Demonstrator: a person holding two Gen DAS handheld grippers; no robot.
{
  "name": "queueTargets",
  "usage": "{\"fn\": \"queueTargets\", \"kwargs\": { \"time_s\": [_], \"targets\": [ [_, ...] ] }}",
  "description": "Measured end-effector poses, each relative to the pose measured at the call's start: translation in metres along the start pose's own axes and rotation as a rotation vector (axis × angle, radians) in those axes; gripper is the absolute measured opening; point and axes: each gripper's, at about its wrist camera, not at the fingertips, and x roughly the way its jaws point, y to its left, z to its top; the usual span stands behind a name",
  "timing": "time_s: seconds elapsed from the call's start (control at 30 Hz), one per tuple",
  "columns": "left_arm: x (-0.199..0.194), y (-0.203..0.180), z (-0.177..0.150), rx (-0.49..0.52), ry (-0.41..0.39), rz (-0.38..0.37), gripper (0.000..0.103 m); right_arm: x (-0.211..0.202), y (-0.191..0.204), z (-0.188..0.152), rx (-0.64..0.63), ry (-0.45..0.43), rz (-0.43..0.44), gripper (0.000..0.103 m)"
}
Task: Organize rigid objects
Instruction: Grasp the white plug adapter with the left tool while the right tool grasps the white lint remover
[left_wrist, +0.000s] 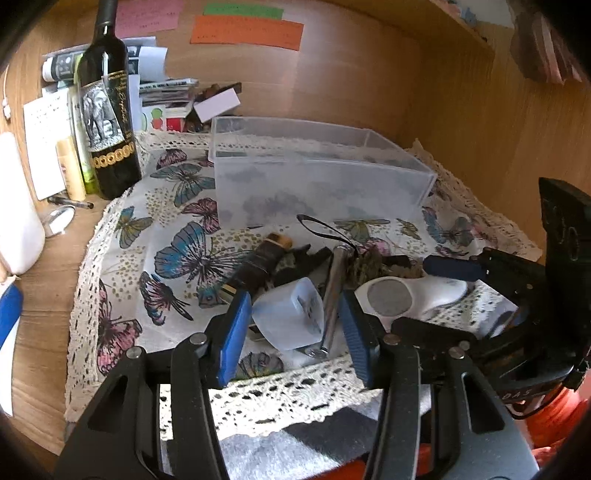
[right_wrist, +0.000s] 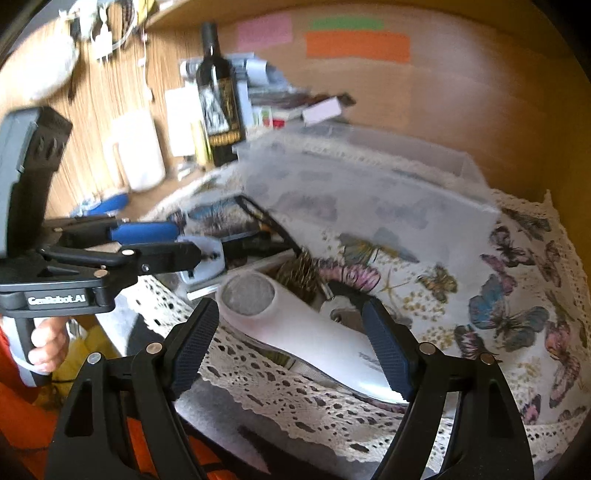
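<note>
White adapter (left_wrist: 286, 314) between spread left hand-held gripper (left_wrist: 295, 328) fingers; right hand-held gripper (right_wrist: 295, 343) open, straddling lint shaver (right_wrist: 314, 332).

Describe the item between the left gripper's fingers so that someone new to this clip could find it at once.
Start at the clear plastic bin on the butterfly cloth; the clutter lies in front of it. Between the left gripper pads sits a white plug adapter, blocky with socket slots on its face. Unlike the long white handheld device beside it, it is short and cube-like.
</note>
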Motion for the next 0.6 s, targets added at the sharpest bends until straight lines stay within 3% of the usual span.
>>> {"fn": "queueTargets", "kwargs": {
  "time_s": [0.17, 0.4, 0.53, 0.6],
  "targets": [
    [0.016, 0.003, -0.002, -0.006, 0.042, 0.009, 0.049, 0.009, 0.005, 0.002, -0.05, 0.027, -0.002, 0.071],
    [0.021, 0.007, 0.001, -0.021, 0.031, -0.008, 0.043, 0.021, 0.016, 0.006, -0.108, 0.069, 0.018, 0.057],
    [0.018, 0.007, 0.0, -0.013, 0.013, 0.006, 0.042, 0.03, 0.015, 0.008, -0.095, 0.108, 0.055, 0.039],
    [0.012, 0.006, 0.0, -0.004, -0.008, 0.012, 0.032, 0.03, 0.014, 0.007, -0.085, 0.105, 0.059, 0.039]
  ]
}}
